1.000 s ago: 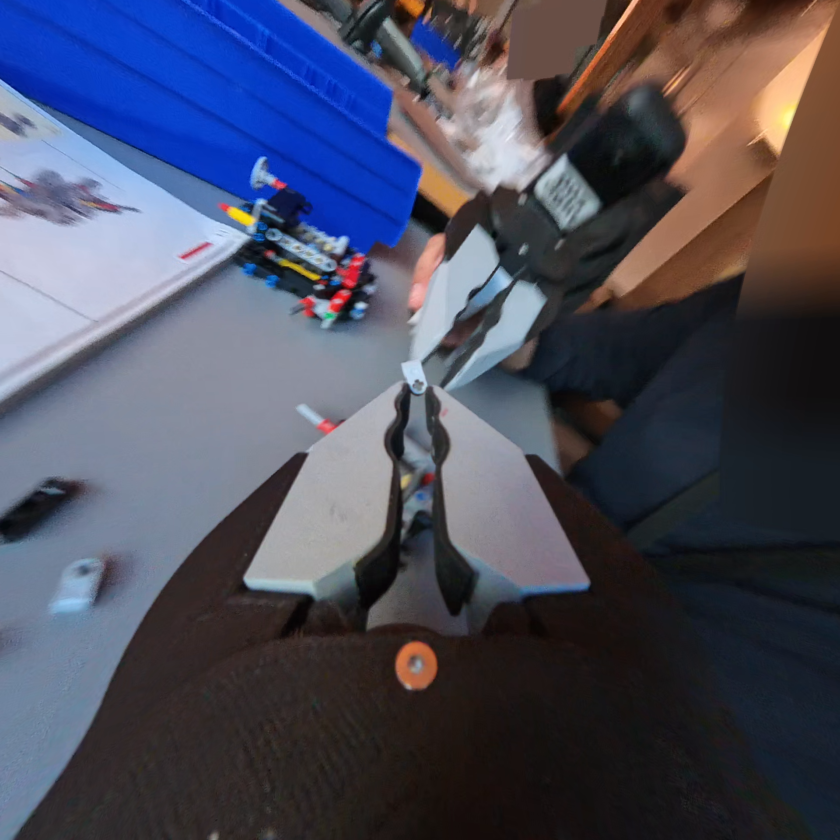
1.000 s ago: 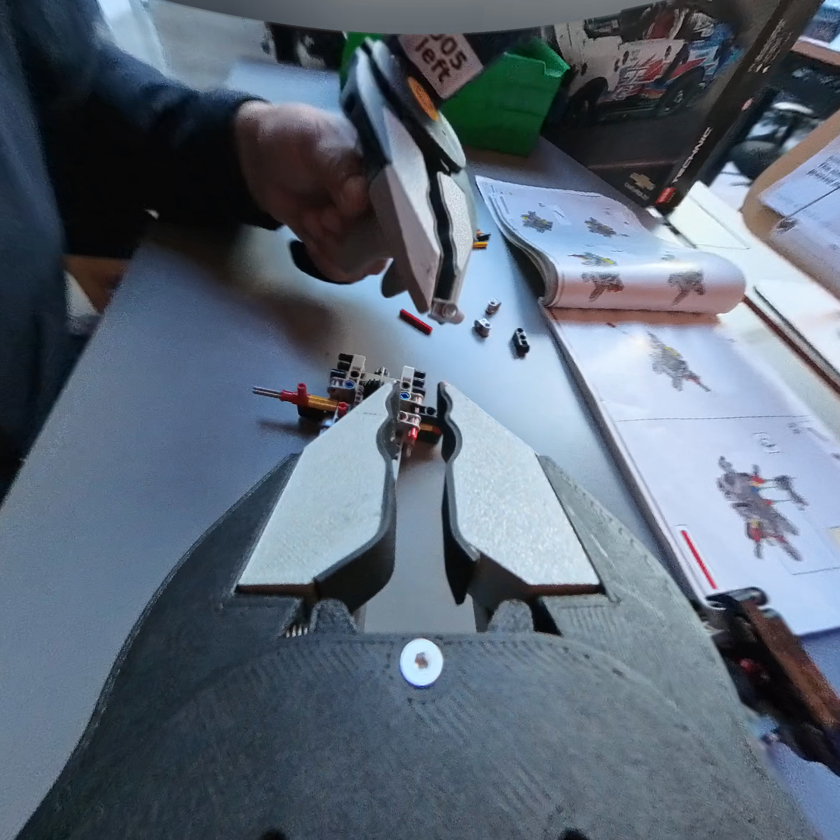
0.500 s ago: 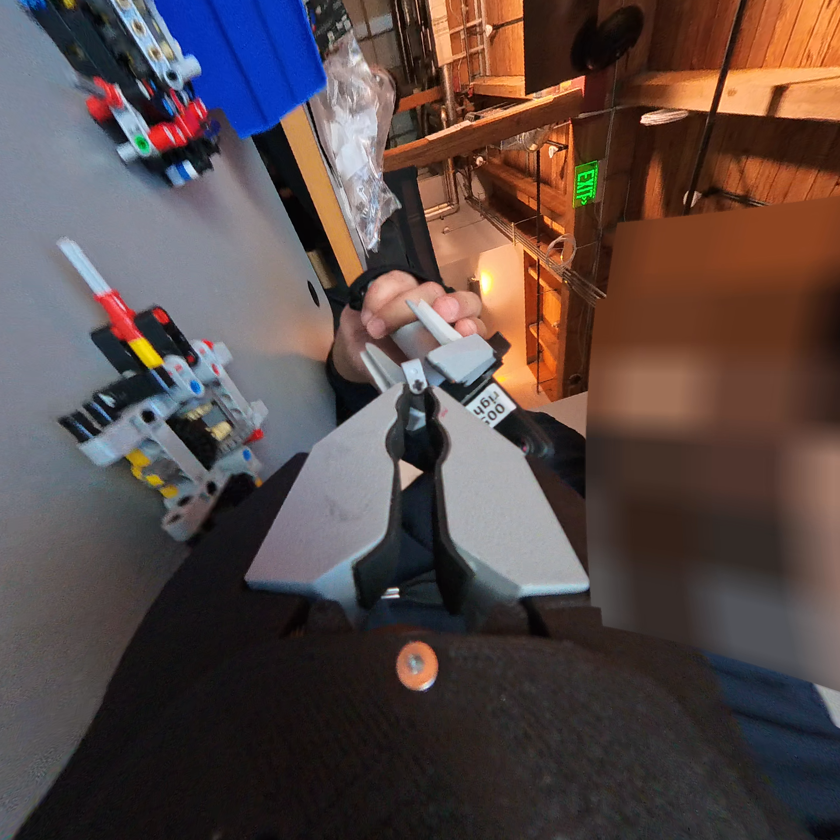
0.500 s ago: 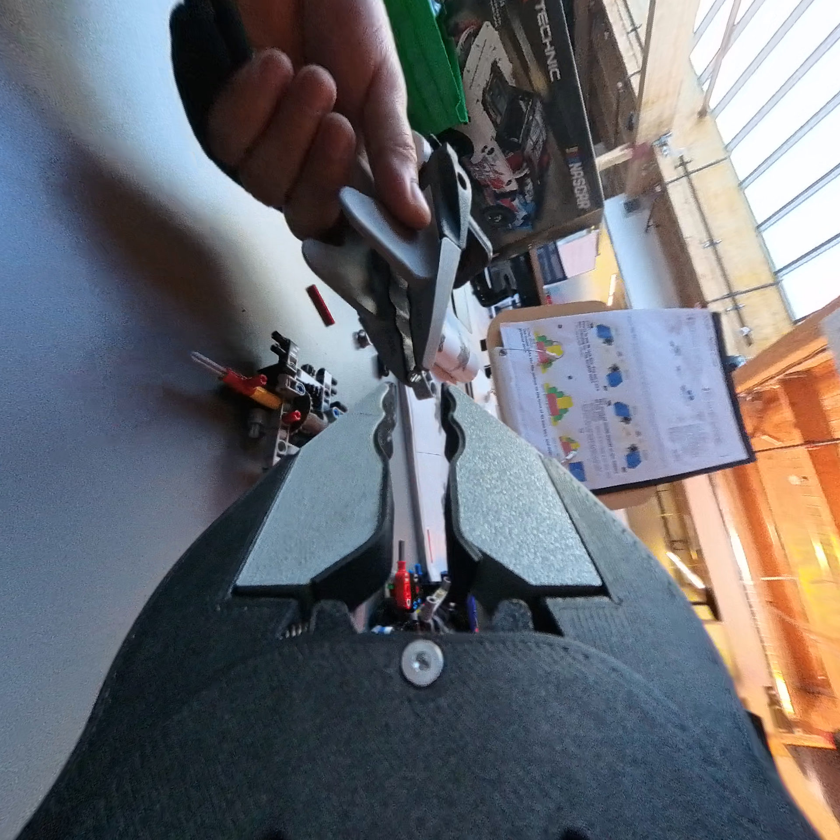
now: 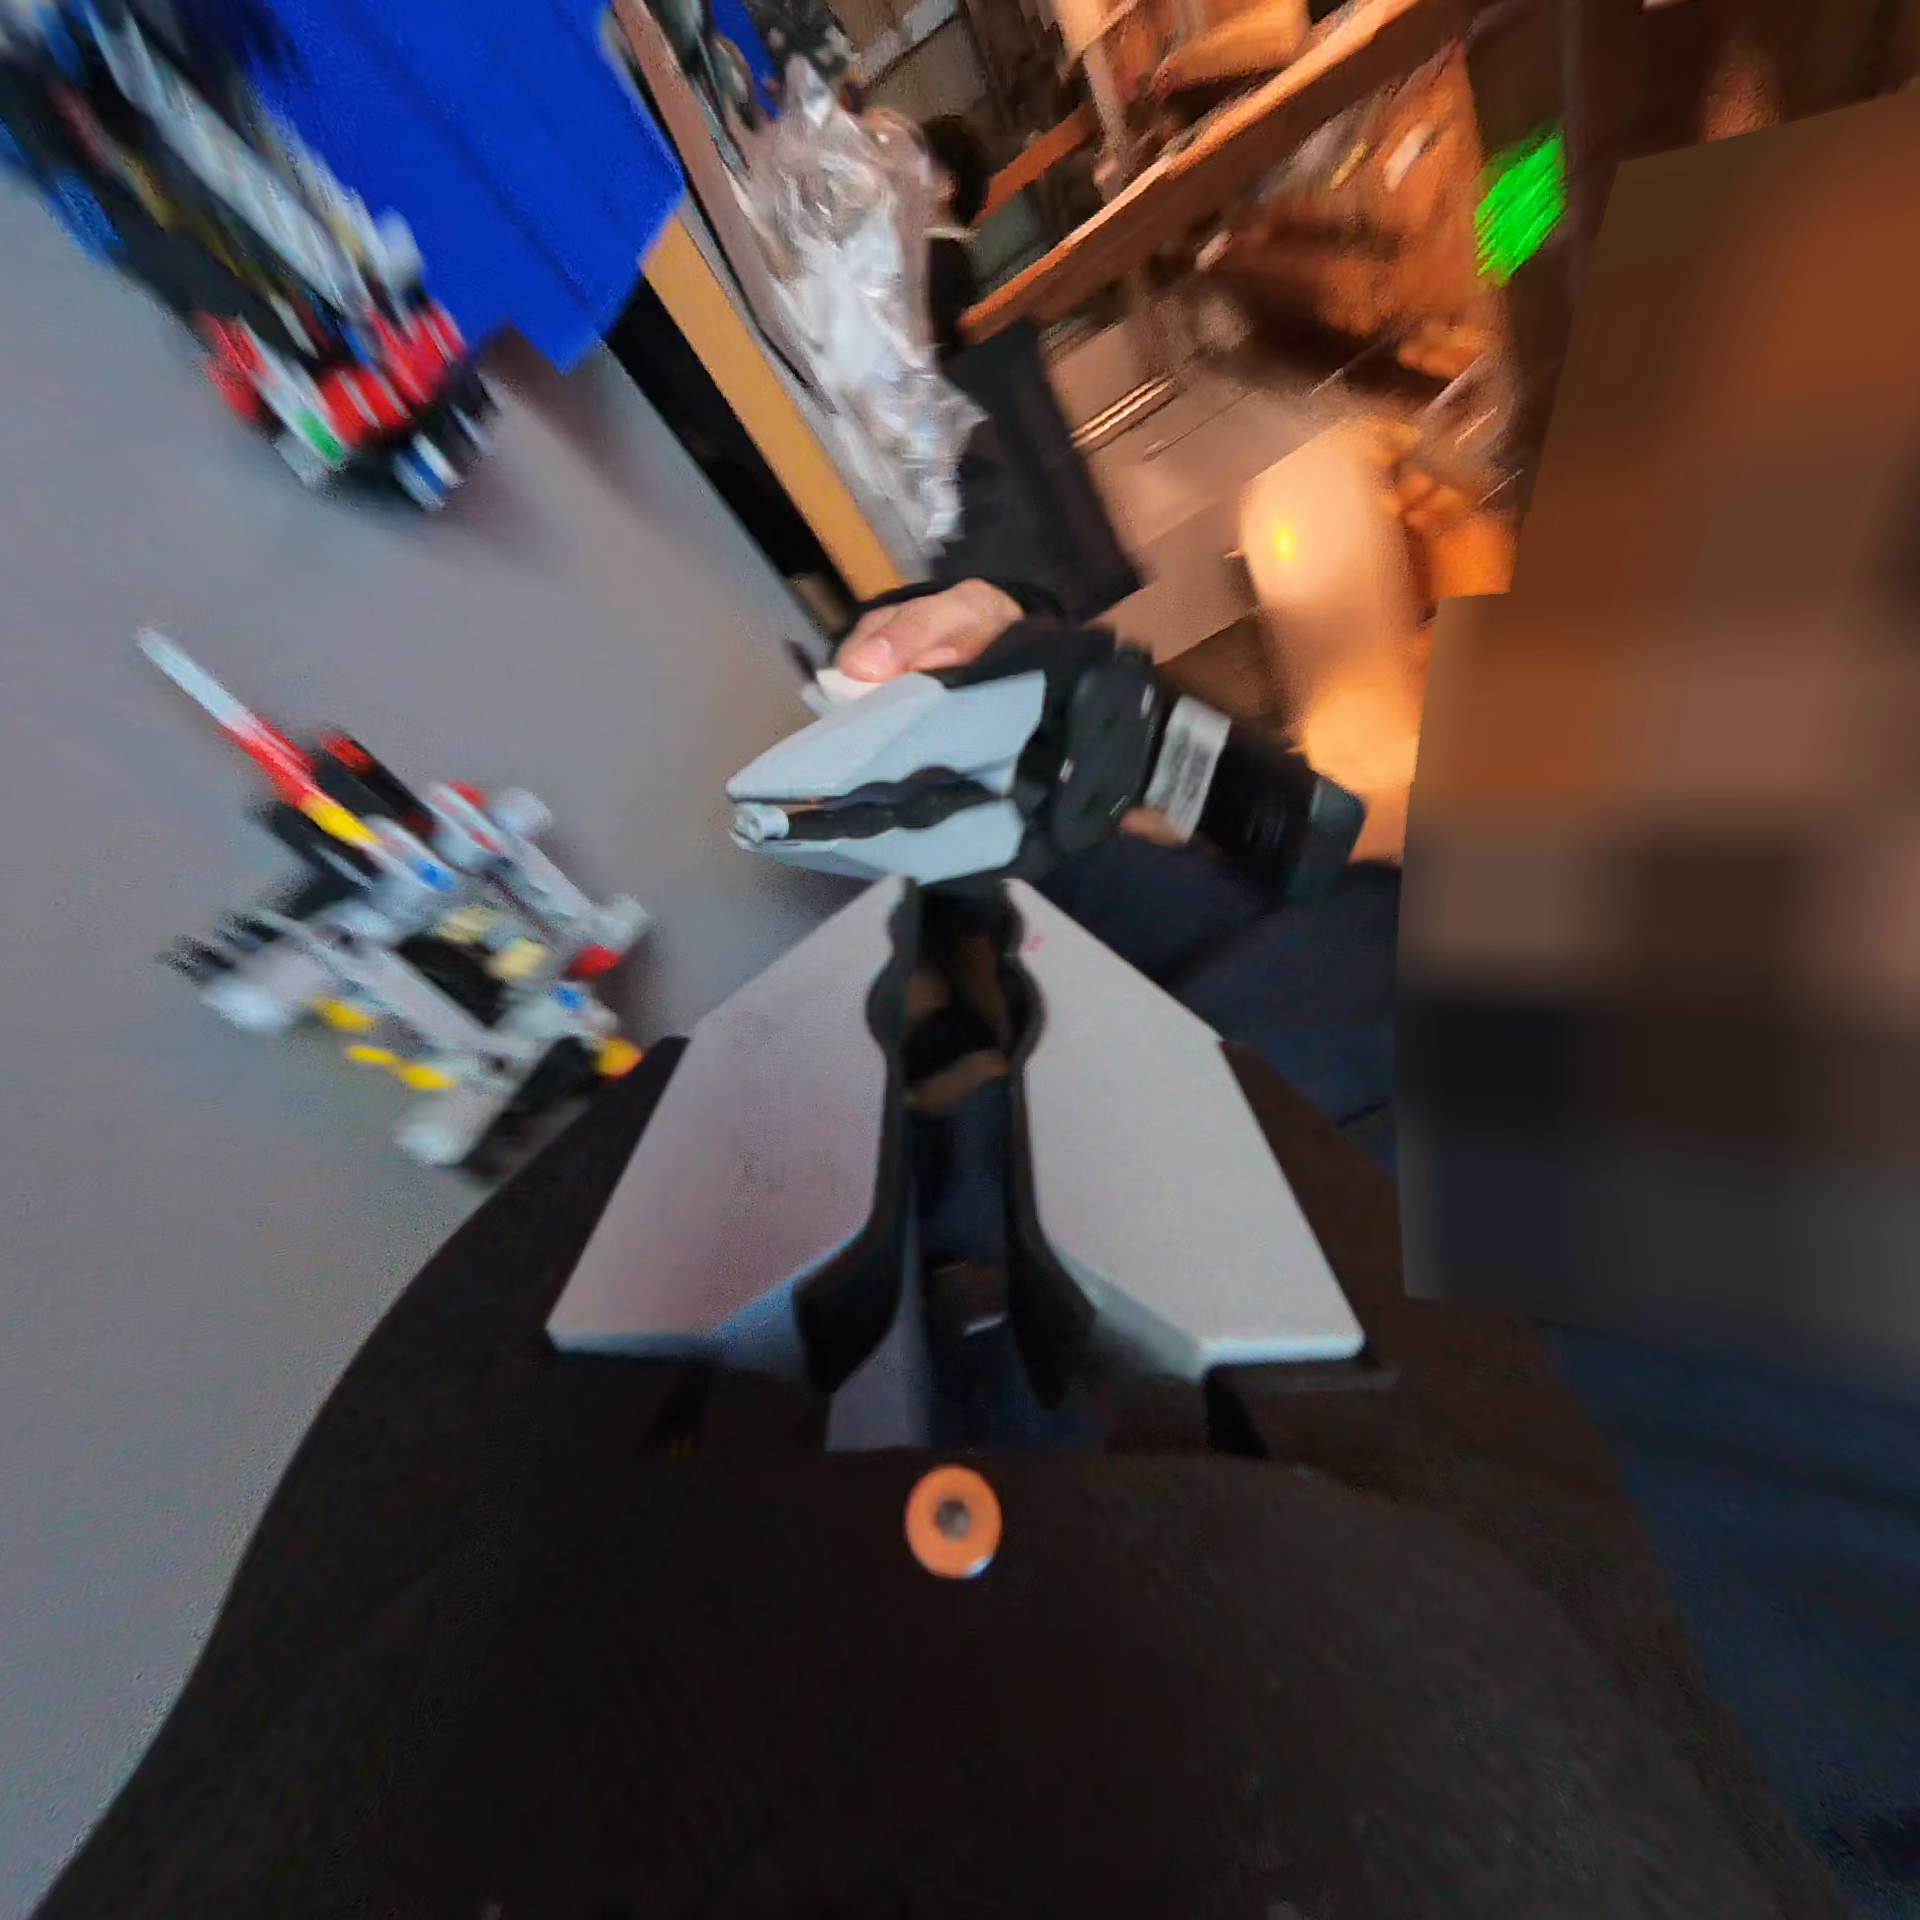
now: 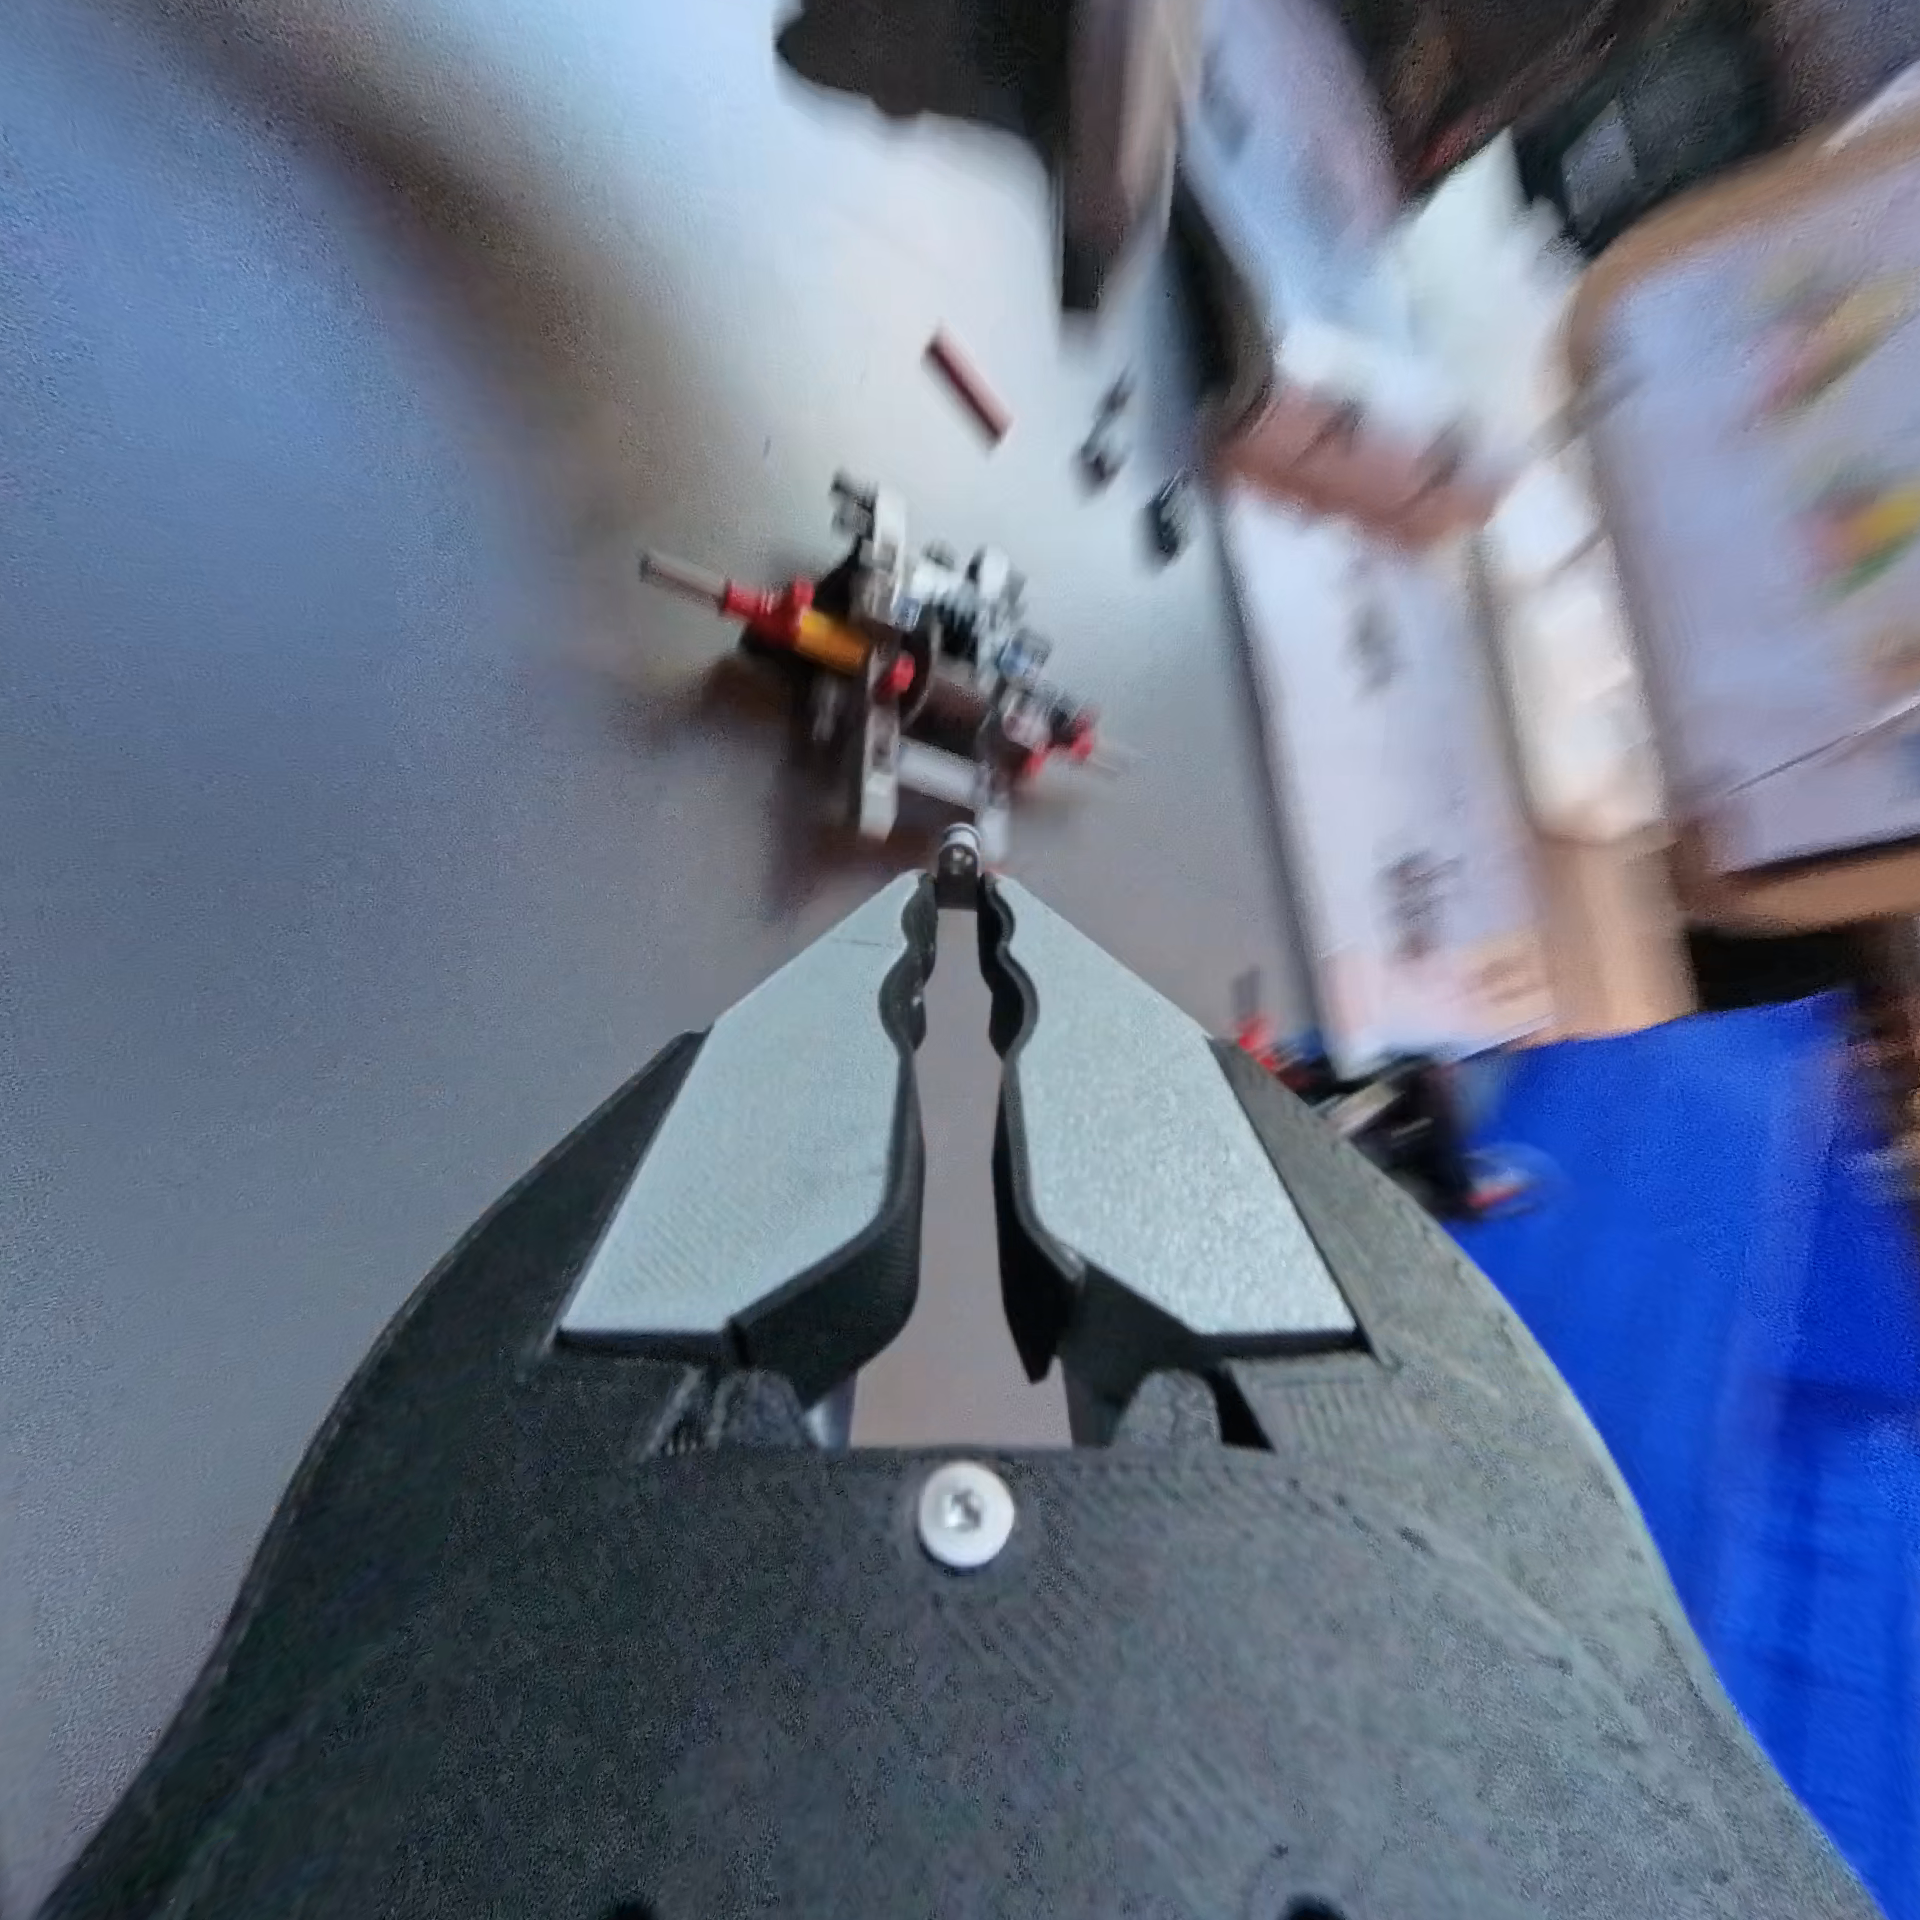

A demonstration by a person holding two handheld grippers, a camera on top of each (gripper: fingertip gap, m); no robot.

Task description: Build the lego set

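Two hand-held tools show over a grey bench [image 5: 312,644]. In the left wrist view, far left, a blurred multicoloured brick assembly [image 5: 312,343] lies beside a blue bin [image 5: 499,156], and nearer sits a second grey, black, yellow and red brick model with a red-and-white axle [image 5: 416,935]. To its right the left tool [image 5: 954,904] stands with its jaws slightly apart and nothing between them. Just beyond its tips, the right tool [image 5: 753,821], held by a hand [image 5: 925,644], points leftward and is clenched on a small light-grey brick piece [image 5: 758,824]. In the right wrist view that same small piece [image 6: 958,854] sits pinched at the very fingertips, raised just short of the brick model [image 6: 914,686] on the bench, with open white instruction pages [image 6: 1392,727] and the blue bin [image 6: 1714,1351] further right.
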